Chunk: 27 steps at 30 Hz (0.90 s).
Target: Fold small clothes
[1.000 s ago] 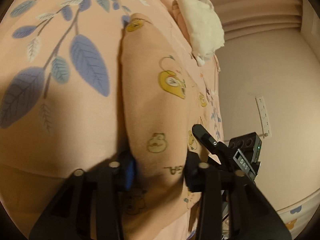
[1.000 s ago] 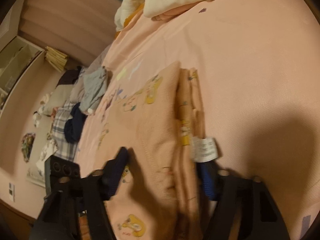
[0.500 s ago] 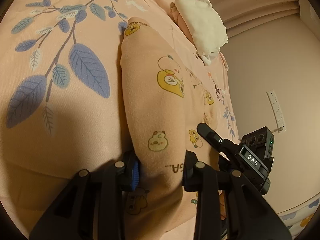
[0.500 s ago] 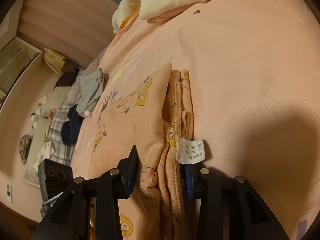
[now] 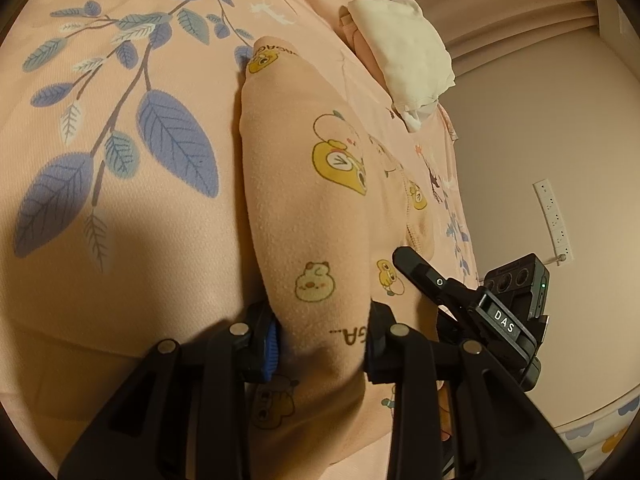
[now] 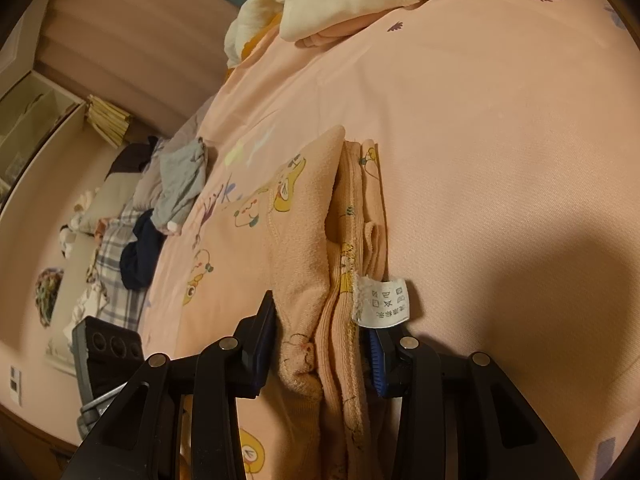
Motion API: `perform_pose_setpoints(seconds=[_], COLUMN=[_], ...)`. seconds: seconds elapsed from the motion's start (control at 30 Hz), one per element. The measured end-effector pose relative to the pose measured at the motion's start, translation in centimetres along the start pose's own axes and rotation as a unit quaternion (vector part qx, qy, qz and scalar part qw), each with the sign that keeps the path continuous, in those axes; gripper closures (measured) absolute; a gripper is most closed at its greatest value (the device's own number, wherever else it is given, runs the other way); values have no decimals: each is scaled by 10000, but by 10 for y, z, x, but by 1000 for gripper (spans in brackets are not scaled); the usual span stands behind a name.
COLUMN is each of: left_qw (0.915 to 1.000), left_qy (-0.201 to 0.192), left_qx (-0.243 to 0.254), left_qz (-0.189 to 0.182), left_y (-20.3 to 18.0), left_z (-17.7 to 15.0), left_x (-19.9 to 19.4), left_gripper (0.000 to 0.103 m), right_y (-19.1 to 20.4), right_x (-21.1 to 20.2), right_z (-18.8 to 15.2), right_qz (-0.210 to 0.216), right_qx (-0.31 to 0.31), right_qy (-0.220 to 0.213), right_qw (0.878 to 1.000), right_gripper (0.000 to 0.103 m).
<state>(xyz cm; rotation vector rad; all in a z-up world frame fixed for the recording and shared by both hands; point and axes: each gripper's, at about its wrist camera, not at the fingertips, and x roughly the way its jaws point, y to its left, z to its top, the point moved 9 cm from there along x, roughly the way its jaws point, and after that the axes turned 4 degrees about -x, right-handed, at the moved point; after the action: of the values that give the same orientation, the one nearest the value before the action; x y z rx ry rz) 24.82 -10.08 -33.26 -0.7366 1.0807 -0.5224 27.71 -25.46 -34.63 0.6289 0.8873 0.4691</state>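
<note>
Rightward, bare bedspread [image 6: 500, 160] beyond garment [image 6: 340, 280] edge

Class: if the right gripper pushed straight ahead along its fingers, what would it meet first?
The right gripper is clamped on the peach cartoon-print fleece garment, so more garment comes first; beyond, probably the pink printed bedspread.

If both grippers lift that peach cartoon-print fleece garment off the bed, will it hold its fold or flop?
Probably flop. The peach fleece garment bunches softly where the left gripper pinches it, so it looks limp. In the right gripper its stacked layers gape loosely, so they could slide apart. It seems light, and its napped surface should resist slipping.
</note>
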Motion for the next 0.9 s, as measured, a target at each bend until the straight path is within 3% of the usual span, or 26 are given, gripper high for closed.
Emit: perform_pose_setpoints(seconds=[0.23, 0.33, 0.9], left_qw=[9957, 9930, 9937], left_qy=[-245, -355, -560], left_qx=[716, 916, 924], left_qz=[544, 651, 313], left_y=[-15, -20, -31], left_z=[-1, -1, 3], left_x=[-7, -12, -22], left_gripper=[73, 73, 73], right_y=[8, 9, 28], right_x=[-4, -7, -21], right_z=[4, 6, 13], right_qz=[-207, -131, -40], right_qx=[-341, -217, -482], right_qy=[-49, -77, -309], right_qw=[9992, 9996, 9984], right_gripper=[65, 66, 69])
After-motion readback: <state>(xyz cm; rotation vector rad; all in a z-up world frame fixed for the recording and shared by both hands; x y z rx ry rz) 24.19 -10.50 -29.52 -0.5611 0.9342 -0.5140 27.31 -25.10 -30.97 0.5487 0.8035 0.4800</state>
